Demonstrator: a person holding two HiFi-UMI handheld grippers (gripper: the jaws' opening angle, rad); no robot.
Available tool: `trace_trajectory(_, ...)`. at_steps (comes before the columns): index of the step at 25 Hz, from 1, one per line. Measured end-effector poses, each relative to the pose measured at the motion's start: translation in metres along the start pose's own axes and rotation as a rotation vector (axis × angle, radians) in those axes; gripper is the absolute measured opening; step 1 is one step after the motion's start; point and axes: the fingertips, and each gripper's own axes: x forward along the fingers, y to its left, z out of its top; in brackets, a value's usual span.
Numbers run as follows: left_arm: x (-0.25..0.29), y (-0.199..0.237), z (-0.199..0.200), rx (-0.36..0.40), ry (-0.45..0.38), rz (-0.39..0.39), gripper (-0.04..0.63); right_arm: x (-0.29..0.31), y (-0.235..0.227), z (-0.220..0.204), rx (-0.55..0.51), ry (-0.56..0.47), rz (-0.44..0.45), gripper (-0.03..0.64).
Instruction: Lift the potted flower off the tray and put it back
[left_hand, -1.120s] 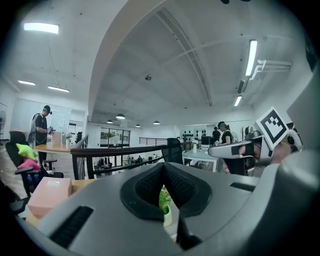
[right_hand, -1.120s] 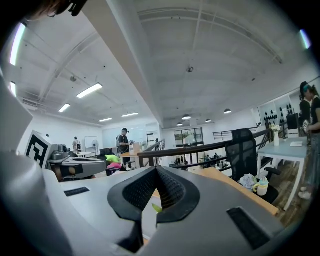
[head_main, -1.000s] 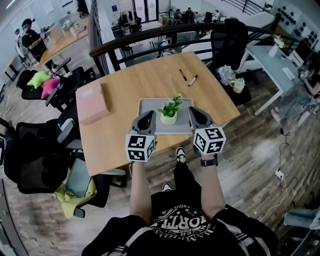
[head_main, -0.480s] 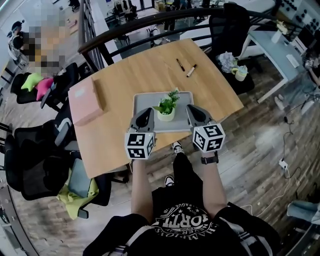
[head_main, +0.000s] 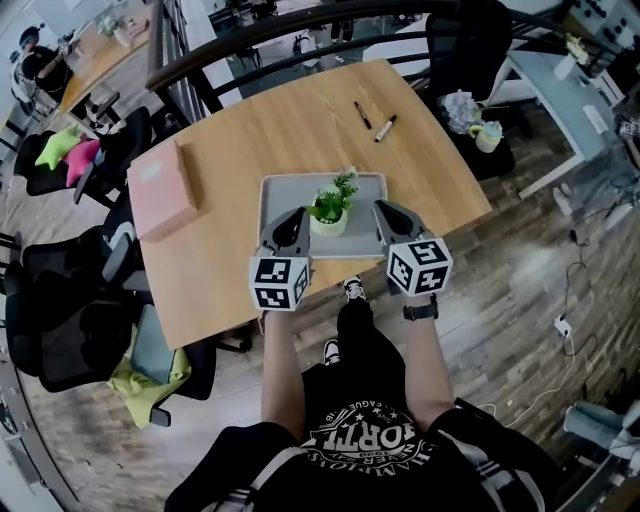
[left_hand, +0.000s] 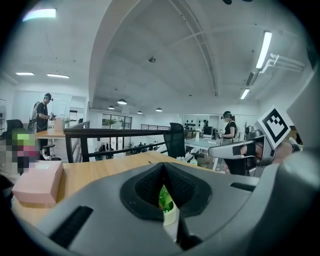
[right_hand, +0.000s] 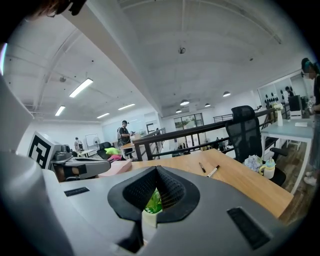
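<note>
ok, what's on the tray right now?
Only the potted flower, upright on the tray. The left claw and right claw cover its near corners; anything there is hidden.

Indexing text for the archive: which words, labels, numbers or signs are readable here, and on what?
"ORT": apparently the middle of the large print on the person's black shirt; the rest is too blurred.
On the left tongs and right tongs: square marker patterns only, no letters.
On the pens and pink box: nothing readable.

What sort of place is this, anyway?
Most likely an open-plan office or lab: black office chairs beside a wooden table, another desk nearby, and a person working at a desk beyond a railing.
</note>
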Motion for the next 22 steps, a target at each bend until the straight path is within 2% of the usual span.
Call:
trace_trajectory(6,0.015,0.006,-0.021,0.038,0.056,0.006,0.018,0.022,-0.009,-0.017,0.015,0.042,0.029,0.02)
trace_trajectory(10,0.025,0.016,-0.036,0.016,0.079,0.026,0.018,0.036,-0.016,-0.029,0.018,0.071,0.042,0.021)
trace_trajectory(15,0.037,0.021,-0.054,-0.012,0.112,-0.012,0.021,0.052,-0.022,-0.05,0.033,0.124,0.059,0.028)
trace_trajectory(22,0.053,0.027,-0.081,-0.03,0.165,-0.023,0.023,0.072,-0.034,-0.077,0.042,0.204,0.081,0.056)
